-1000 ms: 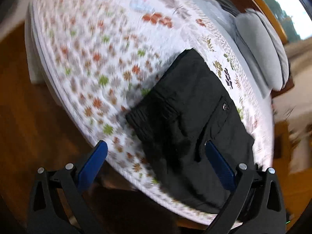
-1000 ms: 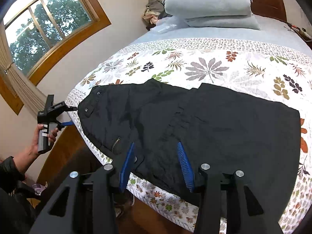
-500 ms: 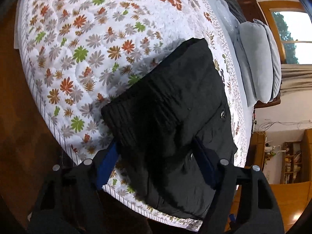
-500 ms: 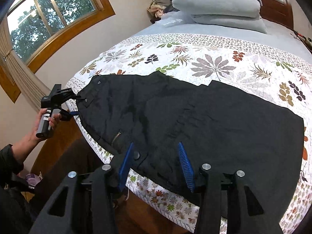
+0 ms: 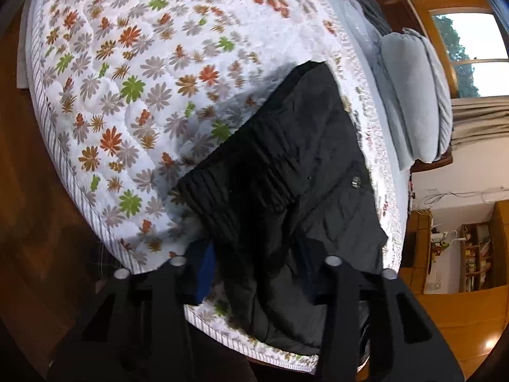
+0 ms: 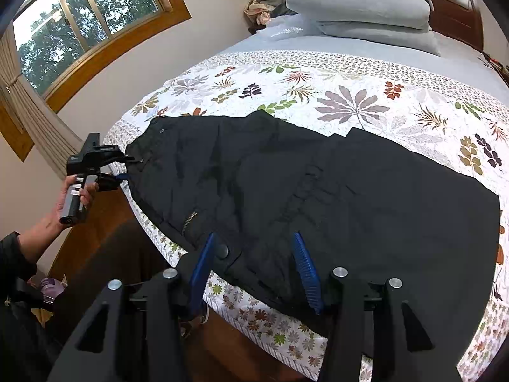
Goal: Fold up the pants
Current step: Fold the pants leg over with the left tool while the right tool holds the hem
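Black pants lie spread across the floral quilt, waist at the left, legs running right. In the right wrist view my left gripper sits at the waistband corner, held by a hand. From its own camera the left gripper has the waistband of the pants between its jaws, which are closing; one blue pad shows beside the cloth, the other is hidden. My right gripper straddles the pants' near edge by the zipper, blue pads apart and not pressing.
Grey pillows are stacked at the head of the bed, with a pile of clothes beside them. A window is on the left wall. Wooden floor lies below the bed's edge. A shelf stands across the room.
The left gripper has come down onto the waistband corner and its jaws have narrowed around the cloth. The right gripper has kept its place over the near edge.
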